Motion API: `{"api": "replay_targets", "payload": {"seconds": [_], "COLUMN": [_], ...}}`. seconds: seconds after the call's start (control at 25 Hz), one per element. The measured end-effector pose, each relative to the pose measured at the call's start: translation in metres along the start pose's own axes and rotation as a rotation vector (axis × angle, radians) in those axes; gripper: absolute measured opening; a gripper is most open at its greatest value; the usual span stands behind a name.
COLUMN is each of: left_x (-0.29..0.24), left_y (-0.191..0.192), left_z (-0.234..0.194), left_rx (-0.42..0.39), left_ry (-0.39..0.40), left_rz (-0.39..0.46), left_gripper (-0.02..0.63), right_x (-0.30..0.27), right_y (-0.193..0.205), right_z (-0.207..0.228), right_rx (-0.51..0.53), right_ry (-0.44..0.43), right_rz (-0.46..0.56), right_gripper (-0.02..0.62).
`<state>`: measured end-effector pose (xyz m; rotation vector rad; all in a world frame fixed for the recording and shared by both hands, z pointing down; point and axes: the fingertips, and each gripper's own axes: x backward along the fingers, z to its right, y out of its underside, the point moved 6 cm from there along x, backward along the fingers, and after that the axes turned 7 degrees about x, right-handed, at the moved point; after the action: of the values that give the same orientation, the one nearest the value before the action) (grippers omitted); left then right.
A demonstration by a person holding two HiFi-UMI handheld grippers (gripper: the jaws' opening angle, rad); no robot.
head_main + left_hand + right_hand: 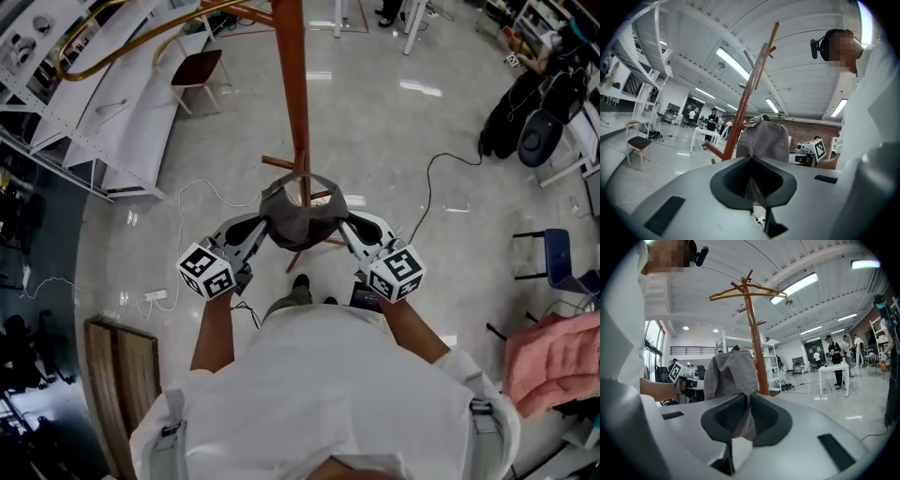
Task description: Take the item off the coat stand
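The left gripper (pixel 753 187) has its jaws closed on a pinch of the grey cap (pixel 764 140), and the right gripper (pixel 740 420) clamps the cap's opposite edge the same way. The cap stretches between the two sets of jaws, just ahead of both, against the wooden coat stand (pixel 292 84). It seems to wrap the pole, though from above I cannot tell whether it rests on a peg.
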<state>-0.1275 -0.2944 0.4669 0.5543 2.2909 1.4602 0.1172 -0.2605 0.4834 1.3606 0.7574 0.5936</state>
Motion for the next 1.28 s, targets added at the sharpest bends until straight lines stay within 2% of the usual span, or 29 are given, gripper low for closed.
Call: {"api": "replay_targets", "payload": {"seconds": [0.28, 0.56, 0.68, 0.8, 1.04, 1.28], "left_x": [0.016, 0.017, 0.016, 0.019, 0.033, 0.066], "left_y": [0.015, 0.041, 0.054, 0.064, 0.069, 0.075], "left_z": [0.038, 0.074, 0.083, 0.090, 0.095, 0.103], "left_rx": [0.002, 0.011, 0.013, 0.015, 0.013, -0.005], "left_ry": [-0.037, -0.035, -0.023, -0.044, -0.121, -0.158], "left_rz": [0.034, 0.006, -0.002, -0.002, 0.058, 0.107], "left_gripper": [0.020, 0.019, 0.019, 0.018, 0.018, 0.018], "right_x": [0.028, 0.065, 0.078, 0.086, 0.093, 0.101], "right_y": [-0.001, 0.019, 0.028, 0.037, 0.042, 0.034], "right_z": [-0.013, -0.019, -0.023, -0.032, -0.058, -0.097], "right_rx": [0.010, 0.005, -0.011, -0.033, -0.022, -0.005], "right_ry": [-0.042, -0.047, -0.040, -0.026, 0.004, 0.064], "right_rz": [0.018, 0.013, -0.002, -0.016, -0.022, -0.009], "right_gripper": [0.052, 0.052, 0.052, 0.051, 0.049, 0.049]}}
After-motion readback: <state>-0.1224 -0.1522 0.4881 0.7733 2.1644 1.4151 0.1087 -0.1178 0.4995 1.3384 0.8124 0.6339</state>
